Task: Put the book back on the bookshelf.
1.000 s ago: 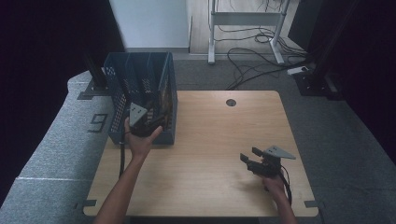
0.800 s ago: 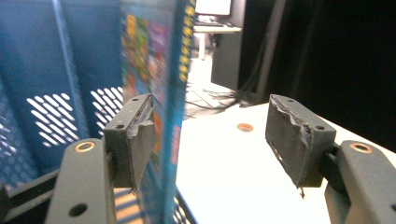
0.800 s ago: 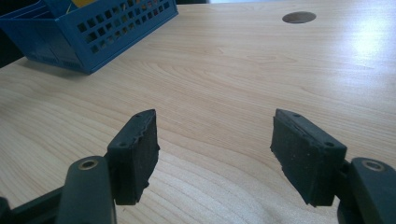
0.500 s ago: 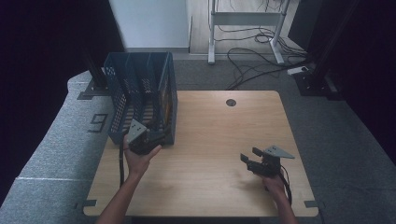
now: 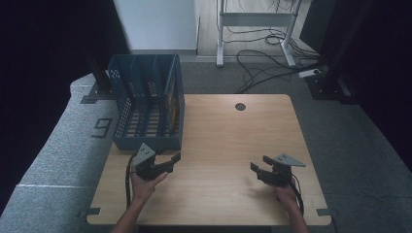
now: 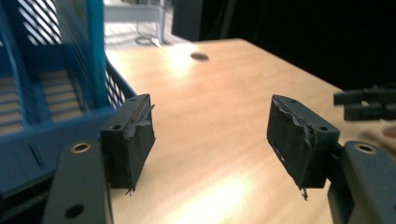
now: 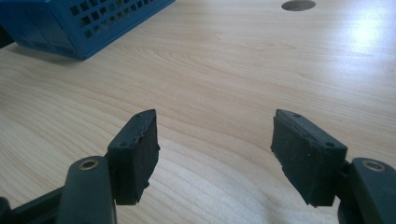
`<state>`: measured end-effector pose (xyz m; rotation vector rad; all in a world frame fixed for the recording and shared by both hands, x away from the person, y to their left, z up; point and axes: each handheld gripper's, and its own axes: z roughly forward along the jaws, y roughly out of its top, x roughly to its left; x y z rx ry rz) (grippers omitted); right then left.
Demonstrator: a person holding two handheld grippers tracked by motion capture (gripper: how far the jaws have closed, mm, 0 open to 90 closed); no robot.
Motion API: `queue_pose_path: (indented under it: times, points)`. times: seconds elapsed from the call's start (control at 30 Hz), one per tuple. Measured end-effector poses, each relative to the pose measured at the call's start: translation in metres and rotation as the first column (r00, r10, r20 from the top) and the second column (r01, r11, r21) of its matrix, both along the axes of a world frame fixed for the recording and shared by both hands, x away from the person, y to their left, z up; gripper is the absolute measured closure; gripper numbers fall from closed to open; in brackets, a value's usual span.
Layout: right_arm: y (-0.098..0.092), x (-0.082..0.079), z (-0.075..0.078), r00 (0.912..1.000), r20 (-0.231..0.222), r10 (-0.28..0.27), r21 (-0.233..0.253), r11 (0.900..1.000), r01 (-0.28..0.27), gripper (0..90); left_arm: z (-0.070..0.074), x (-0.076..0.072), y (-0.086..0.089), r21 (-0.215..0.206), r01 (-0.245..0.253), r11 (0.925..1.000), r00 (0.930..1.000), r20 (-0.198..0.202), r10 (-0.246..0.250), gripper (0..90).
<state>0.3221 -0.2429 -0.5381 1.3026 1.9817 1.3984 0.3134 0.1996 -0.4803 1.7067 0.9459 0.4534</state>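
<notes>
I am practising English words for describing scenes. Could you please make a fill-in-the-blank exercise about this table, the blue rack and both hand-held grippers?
1. The blue rack stands at the table's far ____ corner.
2. The jaws of the left hand-held gripper are ____.
3. The right hand-held gripper holds ____.
4. The round hole lies near the table's ____ edge.

Missing words: left; open; nothing; far

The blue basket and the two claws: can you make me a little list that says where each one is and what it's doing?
blue basket: stands on the table's left rear part, split into slots; something yellowish stands in its right slot
left claw: open, empty, just in front of the basket
right claw: open, empty, at the table's front right
table: light wood, with a round hole near its far edge
</notes>
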Motion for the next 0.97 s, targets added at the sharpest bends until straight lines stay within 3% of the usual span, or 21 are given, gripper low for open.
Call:
queue_pose_path:
  times: [0.27,0.4,0.53,0.97]
  points:
    - [-0.002,-0.005,-0.002,0.9998,-0.017,-0.008,-0.017,1.0,0.008,30.2,-0.029,-0.009,0.001,0.032,0.071,0.9969,0.9952,-0.07,-0.069,32.1]
    - [-0.002,-0.007,-0.005,0.9995,-0.03,-0.011,-0.028,1.0,0.01,29.9,-0.037,-0.012,0.001,0.028,0.08,0.9964,0.9939,-0.078,-0.078,32.1]
    - [-0.001,-0.008,-0.007,0.9993,-0.036,-0.013,-0.041,0.999,0.011,29.8,-0.04,-0.011,0.002,0.049,0.08,0.9956,0.9938,-0.081,-0.076,32.0]
    - [0.008,-0.007,-0.013,0.9977,-0.068,-0.001,-0.112,0.994,-0.007,28.1,-0.046,-0.01,0.002,0.063,0.085,0.9944,0.9917,-0.101,-0.079,31.3]
